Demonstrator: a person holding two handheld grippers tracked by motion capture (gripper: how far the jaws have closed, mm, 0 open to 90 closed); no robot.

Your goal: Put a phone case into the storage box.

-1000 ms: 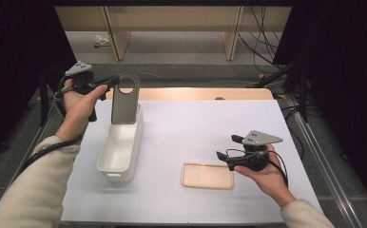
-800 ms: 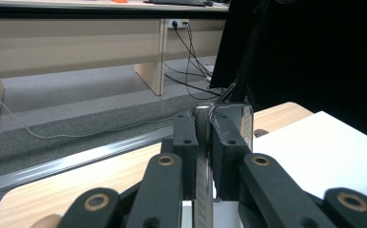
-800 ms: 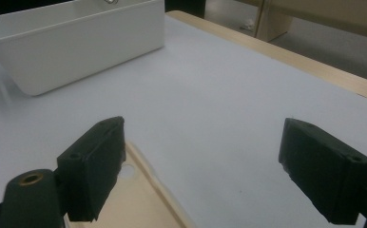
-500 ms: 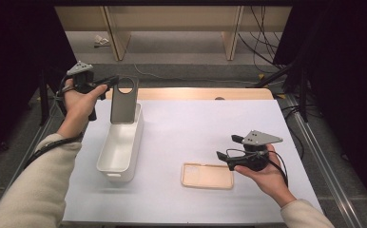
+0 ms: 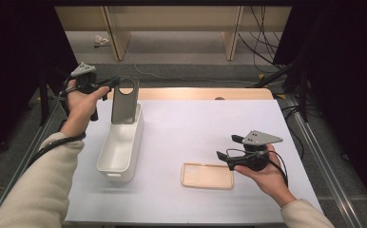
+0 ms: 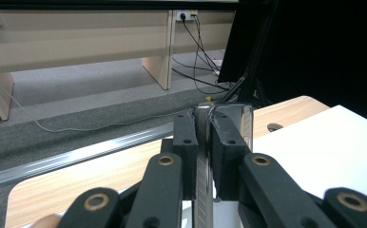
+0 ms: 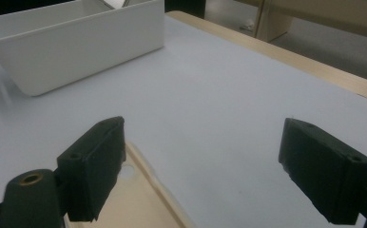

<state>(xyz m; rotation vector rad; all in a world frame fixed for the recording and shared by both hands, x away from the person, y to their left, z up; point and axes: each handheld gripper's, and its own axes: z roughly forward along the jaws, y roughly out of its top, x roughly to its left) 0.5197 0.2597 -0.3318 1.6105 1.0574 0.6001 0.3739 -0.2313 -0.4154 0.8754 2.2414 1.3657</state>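
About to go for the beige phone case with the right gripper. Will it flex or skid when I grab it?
The beige case looks thin and shell-like with low rims, so it will probably flex if squeezed across its width. It lies flat on smooth white table cover, so a push would likely slide it. It looks light; the open right gripper should pinch one rim.

- The high view looked down on the whole table point(image 5: 196, 128) from above.
- Both gripper views sat low and close; the right one shared the white bin point(image 7: 77, 42) point(image 5: 120, 147).
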